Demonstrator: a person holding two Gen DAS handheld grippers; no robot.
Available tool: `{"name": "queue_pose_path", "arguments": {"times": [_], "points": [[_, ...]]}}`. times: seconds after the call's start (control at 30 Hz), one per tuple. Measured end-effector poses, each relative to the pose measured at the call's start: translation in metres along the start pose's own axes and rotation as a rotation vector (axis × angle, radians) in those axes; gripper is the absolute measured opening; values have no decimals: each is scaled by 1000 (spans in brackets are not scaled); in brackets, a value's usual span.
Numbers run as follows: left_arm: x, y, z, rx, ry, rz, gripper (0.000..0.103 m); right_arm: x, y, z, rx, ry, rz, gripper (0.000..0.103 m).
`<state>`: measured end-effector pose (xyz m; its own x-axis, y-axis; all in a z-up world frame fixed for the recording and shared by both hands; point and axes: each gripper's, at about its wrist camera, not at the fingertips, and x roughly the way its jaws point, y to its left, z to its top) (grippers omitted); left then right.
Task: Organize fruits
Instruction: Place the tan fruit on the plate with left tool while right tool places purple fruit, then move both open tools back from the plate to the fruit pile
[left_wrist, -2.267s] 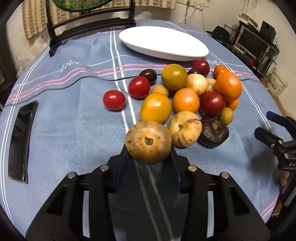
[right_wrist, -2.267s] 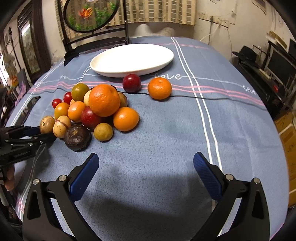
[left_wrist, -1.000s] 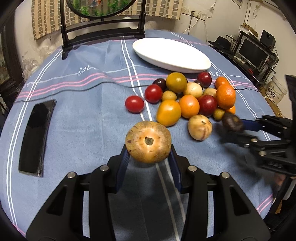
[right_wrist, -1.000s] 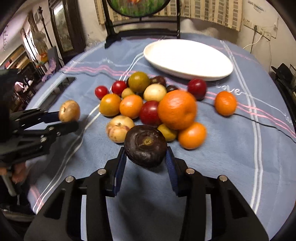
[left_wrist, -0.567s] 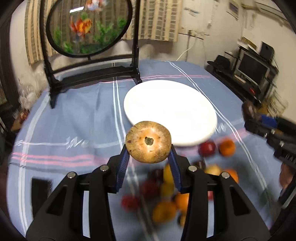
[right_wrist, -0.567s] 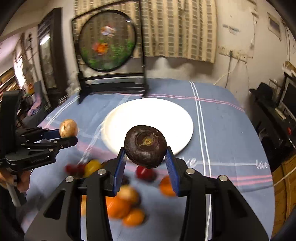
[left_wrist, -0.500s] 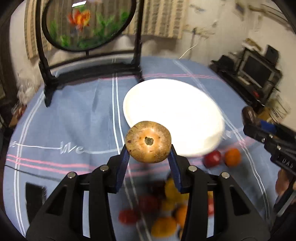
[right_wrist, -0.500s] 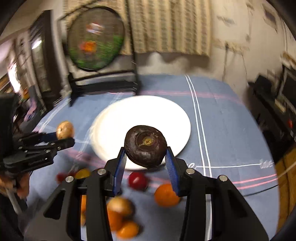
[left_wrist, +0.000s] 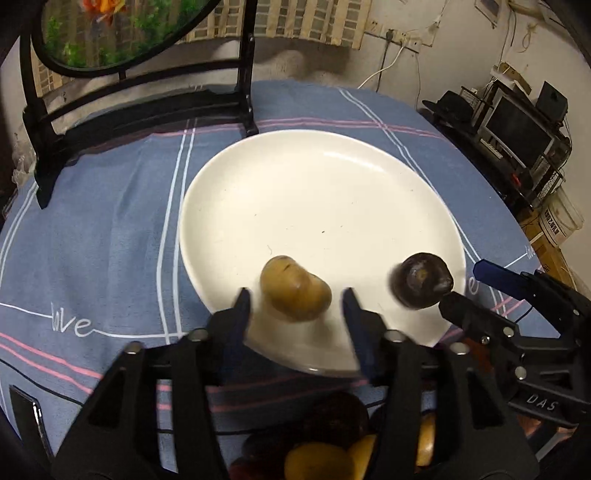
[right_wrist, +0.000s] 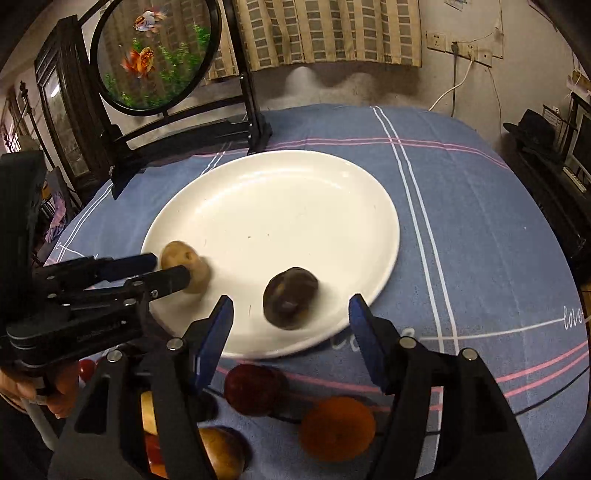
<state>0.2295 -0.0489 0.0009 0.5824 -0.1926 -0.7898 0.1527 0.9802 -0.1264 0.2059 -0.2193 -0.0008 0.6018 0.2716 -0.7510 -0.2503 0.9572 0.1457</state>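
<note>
I am spreading both claws, left claw (left_wrist: 295, 314) and right claw (right_wrist: 290, 314), having just been opening, dropping a firm round tan-brown fruit (left_wrist: 293, 293) and dark purple wrinkled fruit (right_wrist: 290, 297), likely roll-prone, onto the wide white ceramic plate (left_wrist: 314, 192).

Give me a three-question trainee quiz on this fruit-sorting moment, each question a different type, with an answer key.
1. True or false: the left hand-held gripper is shut on the tan fruit.
2. Multiple choice: where is the dark purple fruit? A) on the tablecloth B) on the white plate C) clamped in the right hand-held gripper
3. Fill in: behind the plate stands a round ____ panel in a black frame.

Key: 1 false, its jaws have just been opening and the fruit is free of the pads. 2 B. 3 goldfish.
</note>
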Motion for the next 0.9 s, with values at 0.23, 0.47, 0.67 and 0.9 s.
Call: {"name": "queue_pose_path", "arguments": {"times": [0.23,0.47,0.67,0.9], "points": [[-58,19,-26,7,-96,21,82,-35,3,-15,-92,-19,38,66],[-79,46,-68,7,-61,29,82,-65,9,-54,-266,-10,211,67],[-78,55,-91,26,-13,-12,82,-68,10,-69,-329,31,268,68],[-74,59,-101,69,27,-19,83,-75,9,-84,-395,74,247,68]]}}
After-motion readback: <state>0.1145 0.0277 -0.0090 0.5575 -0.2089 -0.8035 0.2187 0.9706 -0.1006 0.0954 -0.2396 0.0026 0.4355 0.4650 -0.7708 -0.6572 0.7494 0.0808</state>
